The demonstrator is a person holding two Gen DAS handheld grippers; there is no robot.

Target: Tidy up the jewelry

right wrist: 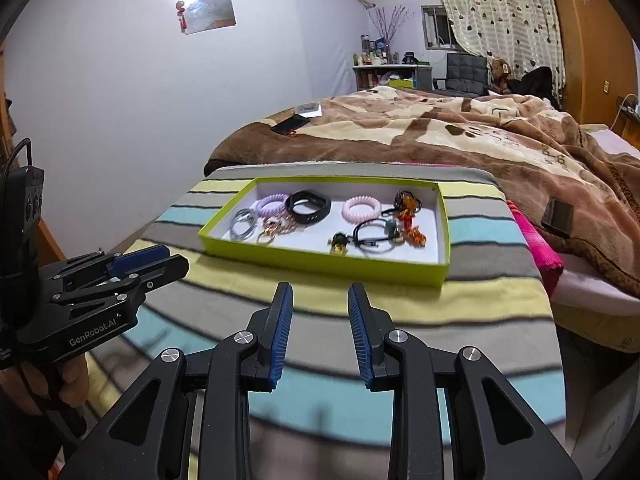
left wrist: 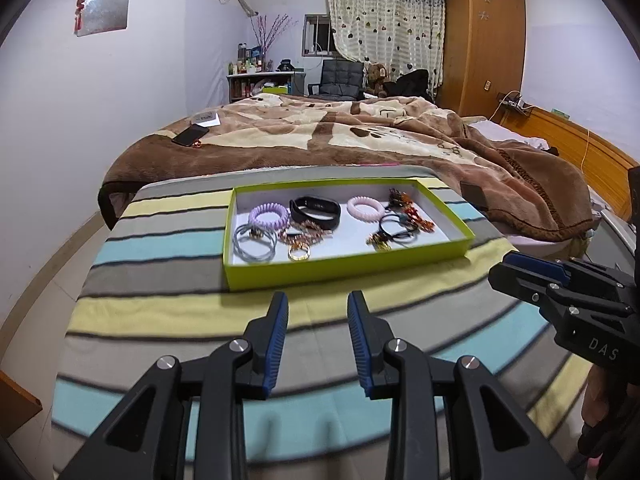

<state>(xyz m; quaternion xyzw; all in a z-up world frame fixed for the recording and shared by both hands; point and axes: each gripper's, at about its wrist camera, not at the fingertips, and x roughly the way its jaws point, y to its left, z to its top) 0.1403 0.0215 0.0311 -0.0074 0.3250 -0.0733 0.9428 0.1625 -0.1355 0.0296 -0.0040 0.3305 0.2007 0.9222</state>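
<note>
Your left gripper [left wrist: 318, 312] and right gripper [right wrist: 320, 304] hover with jaws parted, grasping nothing. The green tray [left wrist: 344, 266] of jewelry sits mid-frame ahead.

Hovering low and level, side by side: two black plastic two-finger grippers with ribbed blue pads.

Left black gripper [left wrist: 318, 332] pointing forward, fingers standing parted with a clear gap between the blue pads [left wrist: 277, 340], nothing lying between them. Showing again at the left edge of the right wrist view [right wrist: 160, 258], seen from the side, a bare hand [right wrist: 60, 380] wrapping its grip below.

Right black gripper [right wrist: 320, 328] likewise pointing forward, fingers spreading apart, gripping nothing. Appearing at the right edge of the left wrist view [left wrist: 516, 266], angling inward, fingertips of a hand [left wrist: 596, 404] curling round its handle.
</note>
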